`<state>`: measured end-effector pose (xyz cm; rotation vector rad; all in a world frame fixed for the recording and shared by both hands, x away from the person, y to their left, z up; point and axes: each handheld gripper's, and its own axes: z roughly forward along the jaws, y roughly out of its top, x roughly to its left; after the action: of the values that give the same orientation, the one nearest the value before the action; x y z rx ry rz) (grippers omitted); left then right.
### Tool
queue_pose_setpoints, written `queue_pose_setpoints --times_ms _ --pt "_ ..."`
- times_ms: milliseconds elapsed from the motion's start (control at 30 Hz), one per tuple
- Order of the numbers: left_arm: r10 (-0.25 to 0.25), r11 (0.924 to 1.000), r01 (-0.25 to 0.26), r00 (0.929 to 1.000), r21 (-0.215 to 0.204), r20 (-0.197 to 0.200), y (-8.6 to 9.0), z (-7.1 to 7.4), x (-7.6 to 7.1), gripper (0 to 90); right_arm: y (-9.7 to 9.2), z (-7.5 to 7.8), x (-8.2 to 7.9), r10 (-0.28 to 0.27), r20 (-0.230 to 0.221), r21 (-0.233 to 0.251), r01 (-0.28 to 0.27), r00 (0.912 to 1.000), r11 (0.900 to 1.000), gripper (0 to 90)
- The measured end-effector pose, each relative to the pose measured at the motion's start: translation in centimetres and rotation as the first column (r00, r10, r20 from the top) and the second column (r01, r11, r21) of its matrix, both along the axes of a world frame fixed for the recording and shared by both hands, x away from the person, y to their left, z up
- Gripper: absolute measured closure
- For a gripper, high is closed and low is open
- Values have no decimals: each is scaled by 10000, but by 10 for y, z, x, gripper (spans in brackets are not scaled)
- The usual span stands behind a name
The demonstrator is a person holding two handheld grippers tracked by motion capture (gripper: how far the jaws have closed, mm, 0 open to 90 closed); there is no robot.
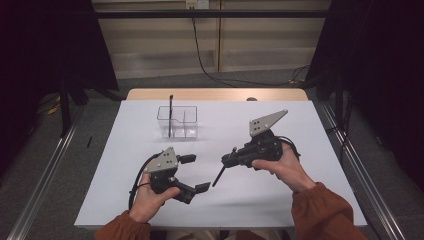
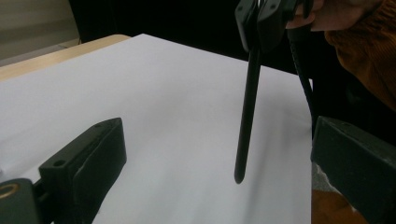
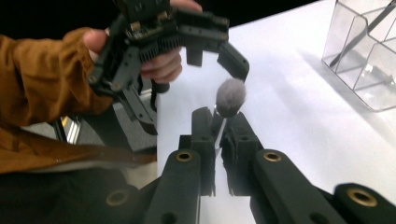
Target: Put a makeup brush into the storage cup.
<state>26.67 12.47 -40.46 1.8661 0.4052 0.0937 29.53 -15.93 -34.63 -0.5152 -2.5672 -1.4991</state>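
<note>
Black and slim, the makeup brush (image 1: pixel 224 168) sits clamped in my right gripper (image 1: pixel 231 158), whose jaws are closed tight on it near its bristle end, so that the handle slants down toward the white table (image 1: pixel 280 200) with its tip just above the surface. In the right gripper view the brush's grey fluffy head (image 3: pixel 230 96) pokes out beyond my two closed fingertips. In the left gripper view the handle (image 2: pixel 246 112) hangs at a slight tilt, its rounded end close over the tabletop, clear of both jaws in the foreground. My left gripper (image 1: pixel 195 173) holds nothing; its jaws stand wide apart, low over the near part of the table, beside the right one and well apart from the brush. Farther back on the table stands a clear plastic organizer (image 1: pixel 177 121) with compartments, and a second black brush (image 1: pixel 170 115) stands upright in its left compartment, leaning a little against the wall. My orange sleeves (image 1: pixel 325 212) come in from the near edge
</note>
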Motion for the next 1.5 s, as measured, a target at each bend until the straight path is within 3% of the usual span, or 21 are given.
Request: queue_pose_setpoints --times_ms 167,500,733,900,1033,1267,1367,1500 --pt "58 9997 -65 9995 234 322 -8 0 0 28 3 -2 2 238 -117 -424 -243 9996 9988 836" --pt "-463 9979 461 9989 451 48 -17 -3 -1 40 10 0 8 446 -273 -1445 -481 9986 9883 836" --pt "-288 9982 289 9996 528 -15 -22 -5 -1 41 18 4 9 679 -299 -2099 -727 9972 9750 836" --pt "-419 9978 430 9988 504 -233 -25 -6 0 45 23 6 9 786 -302 -2114 -832 9964 9738 836" --pt "-628 9954 651 9974 707 -350 -27 -8 -1 57 30 4 9 971 -381 -2372 -1034 9945 9660 837" --pt "-713 9951 739 9966 661 -403 -29 -9 1 170 36 4 10 1069 -566 -2430 -1176 9927 9629 836" --pt "-802 9938 841 9953 723 -548 -30 -9 2 255 37 6 10 1108 -513 -2446 -1201 9925 9622 836" --pt "-1007 9925 1039 9936 645 -514 -31 -9 2 449 38 7 9 1104 -464 -2419 -1184 9928 9630 836"
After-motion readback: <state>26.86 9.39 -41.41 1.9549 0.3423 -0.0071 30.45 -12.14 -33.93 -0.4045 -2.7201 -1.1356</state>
